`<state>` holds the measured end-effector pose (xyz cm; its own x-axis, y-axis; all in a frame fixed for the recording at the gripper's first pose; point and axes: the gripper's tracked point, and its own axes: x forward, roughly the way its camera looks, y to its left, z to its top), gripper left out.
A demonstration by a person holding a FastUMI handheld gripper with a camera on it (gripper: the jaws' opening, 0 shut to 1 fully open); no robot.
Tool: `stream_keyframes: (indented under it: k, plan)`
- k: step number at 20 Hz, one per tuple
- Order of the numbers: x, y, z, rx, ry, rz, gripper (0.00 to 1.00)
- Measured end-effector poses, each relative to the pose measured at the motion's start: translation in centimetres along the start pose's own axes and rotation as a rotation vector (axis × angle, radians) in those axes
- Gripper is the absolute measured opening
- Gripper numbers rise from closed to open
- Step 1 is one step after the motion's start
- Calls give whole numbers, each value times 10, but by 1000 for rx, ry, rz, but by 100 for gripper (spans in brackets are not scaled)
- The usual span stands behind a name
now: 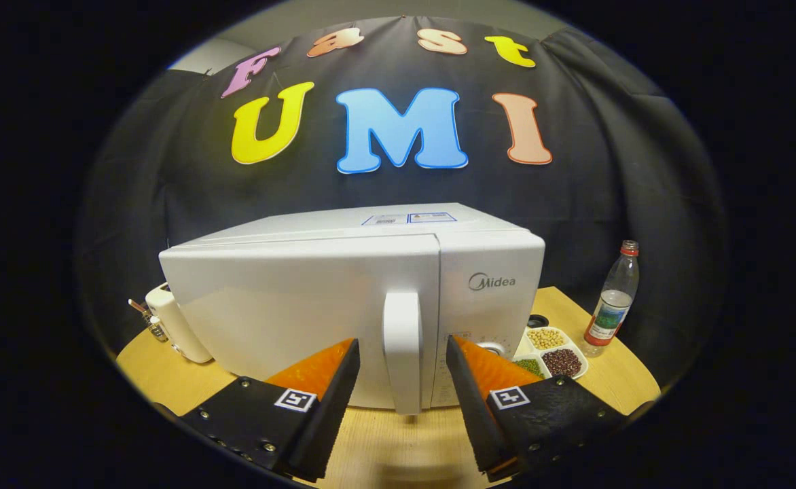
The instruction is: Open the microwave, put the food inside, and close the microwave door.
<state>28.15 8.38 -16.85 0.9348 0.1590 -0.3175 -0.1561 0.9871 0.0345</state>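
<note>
A white microwave stands on the wooden table right in front of me, its door shut. The door's vertical handle rises between my two fingers. My gripper is open, one finger on each side of the handle with a gap to it on both sides. Beside the microwave's right end lies a white divided dish with yellow, dark red and green beans in its compartments.
A clear plastic bottle with a red cap stands beyond the dish on the right. A cream-coloured appliance sits at the microwave's left end. The table's curved front edge runs under my fingers.
</note>
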Motion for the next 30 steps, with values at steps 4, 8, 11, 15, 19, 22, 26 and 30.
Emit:
stream_keyframes:
  k: [4,8,11,15,19,22,26,30]
  plan:
    - [4,1,-4,9,14,-22,55]
    - [6,-4,-8,-4,27,-50,28]
    - [6,-3,-8,16,41,-33,22]
    - [0,-2,-10,-18,72,-28,14]
    - [-30,6,-17,-92,59,-17,14]
    - [-49,13,-27,-68,87,8,14]
    - [-75,26,-36,-35,140,40,14]
    - [-107,47,-45,-61,145,60,16]
